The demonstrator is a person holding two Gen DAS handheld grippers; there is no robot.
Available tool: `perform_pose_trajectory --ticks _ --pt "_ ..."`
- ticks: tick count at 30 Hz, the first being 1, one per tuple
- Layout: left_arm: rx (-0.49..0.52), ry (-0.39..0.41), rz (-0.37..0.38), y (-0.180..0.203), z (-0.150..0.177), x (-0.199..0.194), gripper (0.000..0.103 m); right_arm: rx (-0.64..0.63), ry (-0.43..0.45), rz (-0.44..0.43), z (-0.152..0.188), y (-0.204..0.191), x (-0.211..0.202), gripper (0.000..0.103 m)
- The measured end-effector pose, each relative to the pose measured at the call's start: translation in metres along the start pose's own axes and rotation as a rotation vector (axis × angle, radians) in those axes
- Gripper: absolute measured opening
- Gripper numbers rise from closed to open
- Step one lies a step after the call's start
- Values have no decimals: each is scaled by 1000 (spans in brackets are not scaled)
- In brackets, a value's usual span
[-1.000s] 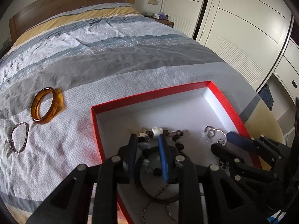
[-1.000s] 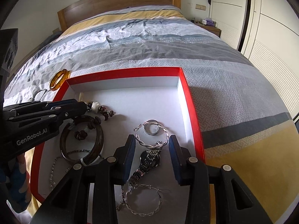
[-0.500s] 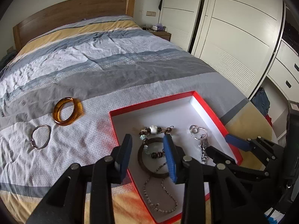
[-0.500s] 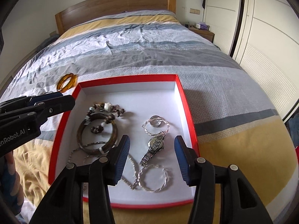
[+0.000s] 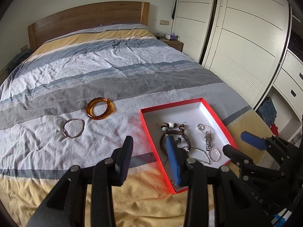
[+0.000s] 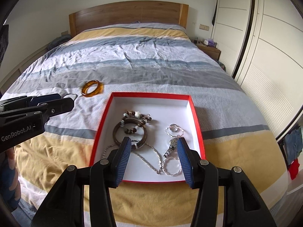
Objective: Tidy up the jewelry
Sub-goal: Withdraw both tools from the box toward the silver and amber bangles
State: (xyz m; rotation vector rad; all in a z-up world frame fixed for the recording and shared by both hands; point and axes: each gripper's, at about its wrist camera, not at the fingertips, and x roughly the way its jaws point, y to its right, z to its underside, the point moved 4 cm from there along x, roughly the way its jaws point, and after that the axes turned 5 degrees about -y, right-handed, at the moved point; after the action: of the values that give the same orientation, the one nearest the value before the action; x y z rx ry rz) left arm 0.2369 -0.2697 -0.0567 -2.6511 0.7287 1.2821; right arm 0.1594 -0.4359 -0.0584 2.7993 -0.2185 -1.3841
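A red box [image 5: 217, 117] [image 6: 197, 117] with a white inside lies on the bed. In it are a dark bangle [image 6: 121, 132], a beaded bracelet [image 6: 137, 115], a silver watch [image 6: 171, 145] and silver chains [image 6: 151, 160]. An amber bangle [image 5: 100, 108] [image 6: 92, 88] and a silver ring bracelet [image 5: 73, 127] lie on the bedspread left of the box. My left gripper [image 5: 149, 155] is open and empty, raised above the box's left edge. My right gripper [image 6: 154, 151] is open and empty, raised over the box's near end.
The striped bedspread [image 5: 94, 71] covers the whole bed, with a wooden headboard [image 5: 85, 20] at the far end. White wardrobe doors [image 5: 246, 37] stand to the right. A nightstand [image 6: 208, 49] sits by the headboard.
Both grippers have pulled back and up from the box. The left gripper has opened wider and left the beaded bracelet lying in the box.
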Motion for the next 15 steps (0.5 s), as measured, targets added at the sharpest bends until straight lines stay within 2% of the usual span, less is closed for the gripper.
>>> perform_pose_trajectory --ticks 15 --pt "-74 49 -61 -61 19 -59 35 -86 60 -12 -13 -55 -53 50"
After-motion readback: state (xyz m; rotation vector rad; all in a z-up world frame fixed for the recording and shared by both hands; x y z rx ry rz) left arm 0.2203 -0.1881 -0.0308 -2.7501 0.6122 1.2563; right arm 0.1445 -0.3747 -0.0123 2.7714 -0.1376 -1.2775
